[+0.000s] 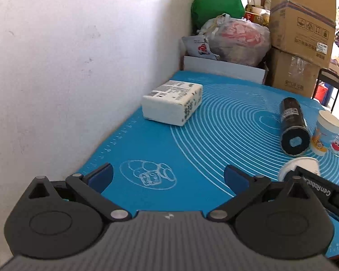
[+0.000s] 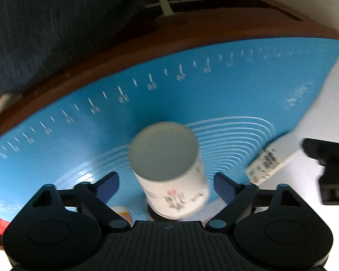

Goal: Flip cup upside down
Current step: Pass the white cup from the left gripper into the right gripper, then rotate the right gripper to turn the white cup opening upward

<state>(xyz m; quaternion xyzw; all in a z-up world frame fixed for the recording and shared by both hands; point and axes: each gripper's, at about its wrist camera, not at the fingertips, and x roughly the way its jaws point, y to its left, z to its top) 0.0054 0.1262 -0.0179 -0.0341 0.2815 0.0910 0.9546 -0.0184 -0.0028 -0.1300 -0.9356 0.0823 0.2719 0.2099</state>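
The left gripper (image 1: pixel 168 176) hangs low over the near corner of the blue mat (image 1: pixel 226 122), its two blue-padded fingers spread wide with nothing between them. Ahead of it by the white wall (image 1: pixel 56 56) lies a white pack of tissues (image 1: pixel 172 102), and further right a black bottle (image 1: pixel 292 126) rests on its side, just beside a printed paper cup (image 1: pixel 326 133) standing upright. The right gripper (image 2: pixel 166 186) appears in the left view at the lower right edge, with a white cup (image 1: pixel 299 166) partly hidden behind it. From the right wrist view, blurred and turned over, that white cup (image 2: pixel 169 169) sits between the spread fingers with its flat base facing the camera; the pads stand clear of its sides with gaps showing, so the gripper is apart and not clamping it. The mat's ruler edge and the brown table (image 2: pixel 147 43) rim arc above.
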